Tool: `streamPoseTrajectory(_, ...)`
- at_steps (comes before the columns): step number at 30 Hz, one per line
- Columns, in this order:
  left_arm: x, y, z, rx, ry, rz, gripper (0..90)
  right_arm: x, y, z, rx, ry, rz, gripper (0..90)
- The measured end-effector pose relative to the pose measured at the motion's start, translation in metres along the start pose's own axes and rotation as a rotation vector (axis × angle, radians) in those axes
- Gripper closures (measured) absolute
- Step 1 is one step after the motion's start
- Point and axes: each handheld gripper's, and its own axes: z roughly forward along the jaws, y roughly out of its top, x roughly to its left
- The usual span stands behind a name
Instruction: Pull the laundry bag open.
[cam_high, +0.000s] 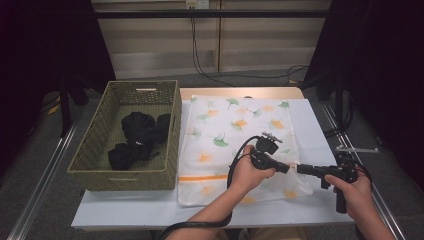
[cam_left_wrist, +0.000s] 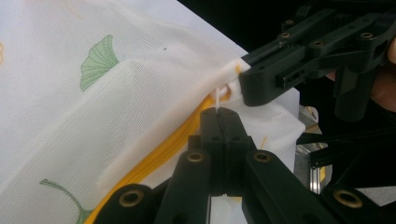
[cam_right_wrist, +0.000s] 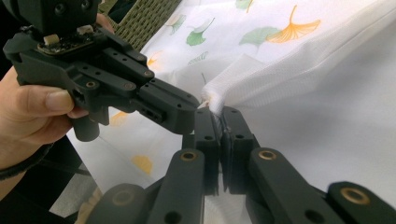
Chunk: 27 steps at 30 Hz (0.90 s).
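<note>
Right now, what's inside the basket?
In the basket lie dark bundles of black fabric, roughly two or three clumps. Whatever is beneath them, and part of the basket floor, is covered.

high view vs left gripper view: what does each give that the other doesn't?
High view alone: the green woven basket with black items inside, the table, both forearms, and the whole leaf-print mesh bag.

Left gripper view alone: the left gripper shut on a small white tab beside the yellow zipper, and the right gripper shut on the bag's corner.

Both: the bag and the two grippers meeting at its near right corner.
</note>
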Motion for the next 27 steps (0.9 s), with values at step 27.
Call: streamPoseTrajectory(27,-0.003,0.000,0.009,0.002,0.021,0.005,90.0,0.000,-0.002,0.003,-0.011,0.046,0.030,87.1)
